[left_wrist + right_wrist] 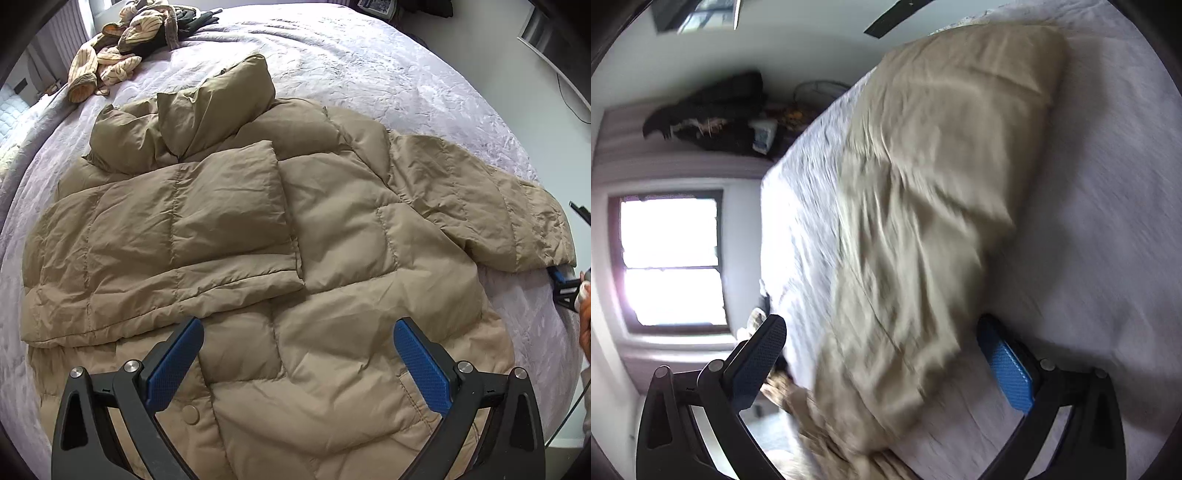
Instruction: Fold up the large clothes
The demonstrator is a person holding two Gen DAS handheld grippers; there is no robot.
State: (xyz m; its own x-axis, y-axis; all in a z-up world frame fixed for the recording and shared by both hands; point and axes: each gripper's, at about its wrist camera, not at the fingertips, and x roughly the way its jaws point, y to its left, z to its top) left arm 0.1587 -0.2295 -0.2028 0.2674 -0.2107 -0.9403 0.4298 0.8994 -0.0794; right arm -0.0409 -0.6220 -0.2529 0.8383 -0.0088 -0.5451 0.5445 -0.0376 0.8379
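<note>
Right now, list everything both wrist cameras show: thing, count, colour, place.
Quilted puffer jacket: one, tan, spread across the bed, one sleeve folded over its front, the other sleeve stretched toward the bed edge.
Textured bedspread: one, pale lilac, covering the bed under the jacket.
Striped crumpled garment: one heap, cream and brown, far corner of the bed.
Dark clothing: one small pile, black, beside the striped heap.
Window: one, bright, dark-framed, on the wall beyond the bed.
Left gripper: black with blue pads, open, above the jacket's lower front.
Right gripper: black with blue pads, open, at the stretched sleeve's end.
</note>
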